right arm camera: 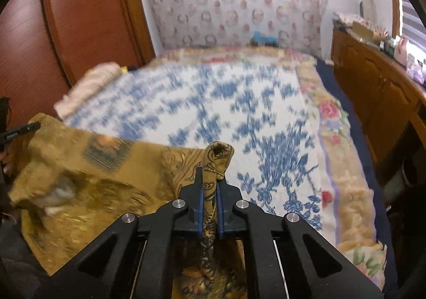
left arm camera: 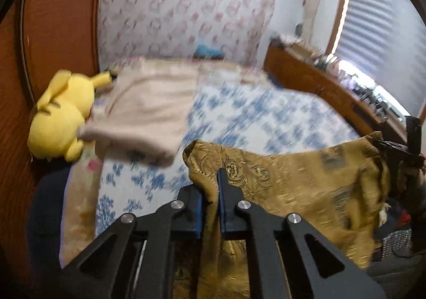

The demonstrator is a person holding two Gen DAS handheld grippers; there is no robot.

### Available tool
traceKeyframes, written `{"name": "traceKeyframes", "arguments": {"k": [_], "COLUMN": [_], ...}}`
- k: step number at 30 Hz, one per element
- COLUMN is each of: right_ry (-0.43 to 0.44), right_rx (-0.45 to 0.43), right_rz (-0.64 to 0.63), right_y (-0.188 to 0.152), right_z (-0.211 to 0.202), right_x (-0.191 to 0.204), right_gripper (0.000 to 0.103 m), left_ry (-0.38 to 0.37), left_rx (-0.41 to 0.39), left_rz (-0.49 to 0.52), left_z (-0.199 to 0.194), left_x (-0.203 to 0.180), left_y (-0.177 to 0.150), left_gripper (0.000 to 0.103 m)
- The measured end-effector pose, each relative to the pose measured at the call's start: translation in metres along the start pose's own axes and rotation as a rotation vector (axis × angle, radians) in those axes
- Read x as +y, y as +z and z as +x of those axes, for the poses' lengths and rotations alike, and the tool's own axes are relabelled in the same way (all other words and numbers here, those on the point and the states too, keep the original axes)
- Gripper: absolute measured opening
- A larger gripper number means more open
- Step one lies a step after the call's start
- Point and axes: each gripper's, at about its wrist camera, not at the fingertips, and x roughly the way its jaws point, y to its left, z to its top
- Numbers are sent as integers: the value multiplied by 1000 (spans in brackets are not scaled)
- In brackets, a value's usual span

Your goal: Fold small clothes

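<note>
A mustard-gold patterned garment hangs stretched between my two grippers above the bed. My left gripper is shut on one corner of it; the cloth runs right to the other gripper's tip at the far right edge. In the right wrist view my right gripper is shut on the other corner of the garment, which spreads left and sags. Both views are motion-blurred.
The bed has a white cover with blue flowers. A folded beige cloth and a yellow plush toy lie at its left by the wooden wardrobe. A wooden dresser stands on the right.
</note>
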Motion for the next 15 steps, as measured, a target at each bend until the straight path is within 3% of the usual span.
{"name": "traceKeyframes", "arguments": {"k": [11, 15], "right_ry": [34, 4], "right_rx": [-281, -347], "right_rz": [-70, -132], "right_y": [53, 94], "right_z": [-138, -175], "right_x": [32, 37], "right_gripper": [4, 4], "left_ry": [-85, -54], "left_rx": [-260, -318], "left_rz": [67, 96], "left_z": [-112, -133], "left_x": [-31, -22], "left_y": [52, 99], "left_gripper": [6, 6]}}
